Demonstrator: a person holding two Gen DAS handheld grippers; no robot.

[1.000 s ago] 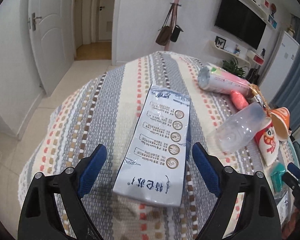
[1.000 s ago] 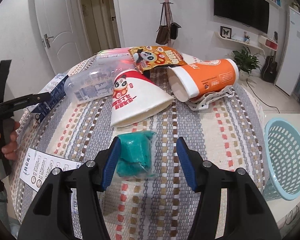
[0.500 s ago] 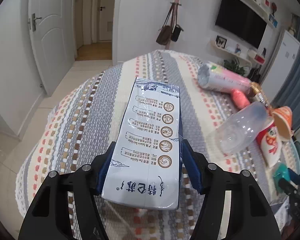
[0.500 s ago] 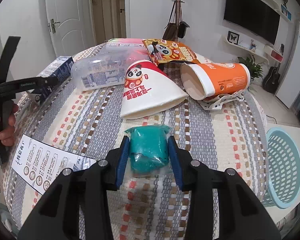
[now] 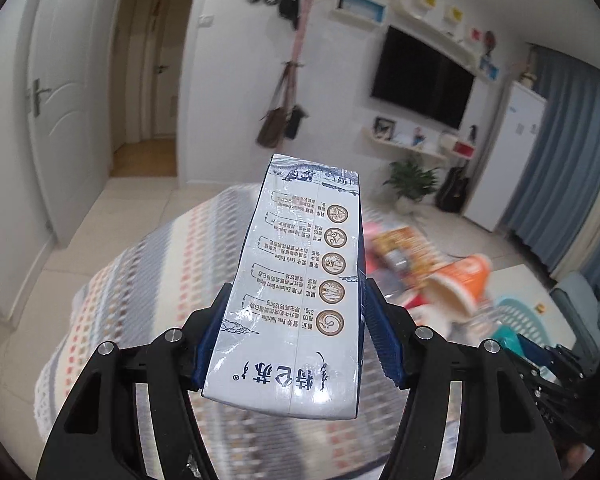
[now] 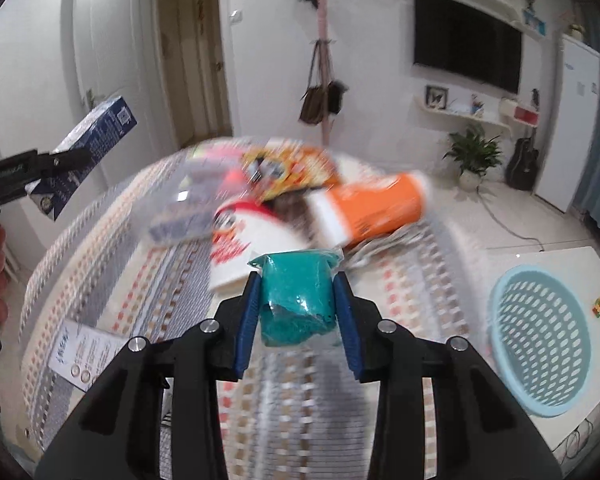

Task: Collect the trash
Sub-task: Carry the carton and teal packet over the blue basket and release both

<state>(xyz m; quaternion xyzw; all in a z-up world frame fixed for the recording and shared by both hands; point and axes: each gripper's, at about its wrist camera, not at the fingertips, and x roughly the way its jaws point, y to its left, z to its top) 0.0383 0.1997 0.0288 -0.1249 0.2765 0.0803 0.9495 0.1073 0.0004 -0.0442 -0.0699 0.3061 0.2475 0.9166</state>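
Both your grippers were clamped on trash: your left gripper (image 5: 292, 344) pinched the white and blue milk carton (image 5: 300, 292) above the striped tablecloth (image 5: 140, 288), and your right gripper (image 6: 296, 312) squeezed the teal crumpled packet (image 6: 296, 296) clear of the near edge. Nothing showed in the light blue perforated basket (image 6: 540, 344) on the floor beside the table; the orange paper cup (image 6: 380, 208), the snack bag (image 6: 288, 168) and the rest awaited collection

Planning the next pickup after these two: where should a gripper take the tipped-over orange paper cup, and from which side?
Grip the orange paper cup across its round side wall near the middle, coming from above. It lies on its side on the striped tablecloth, open mouth towards the camera, so the wall is exposed; the rim would probably crush.
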